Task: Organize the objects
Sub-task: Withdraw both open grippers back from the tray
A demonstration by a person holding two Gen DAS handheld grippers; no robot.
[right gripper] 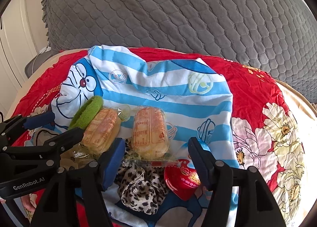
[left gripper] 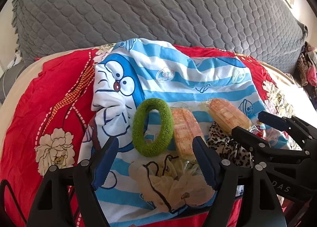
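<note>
A blue-striped cartoon cloth [left gripper: 178,72] lies on a red floral quilt [left gripper: 39,108], carrying a green scrunchie [left gripper: 151,128], two wrapped snack packs [right gripper: 150,130], a leopard scrunchie [right gripper: 140,189] and a red heart box [right gripper: 182,179]. The left gripper [left gripper: 156,157] and right gripper [right gripper: 158,159] both stand wide apart, holding nothing.

"GenRobot.AI" on the left tongs [right gripper: 37,123]

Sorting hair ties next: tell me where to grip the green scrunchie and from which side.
Pinch the near arc of the green scrunchie from above, one finger through its open centre. It lies flat on the striped cloth, and its far-right edge touches a wrapped snack. The left gripper is open just before it.
</note>
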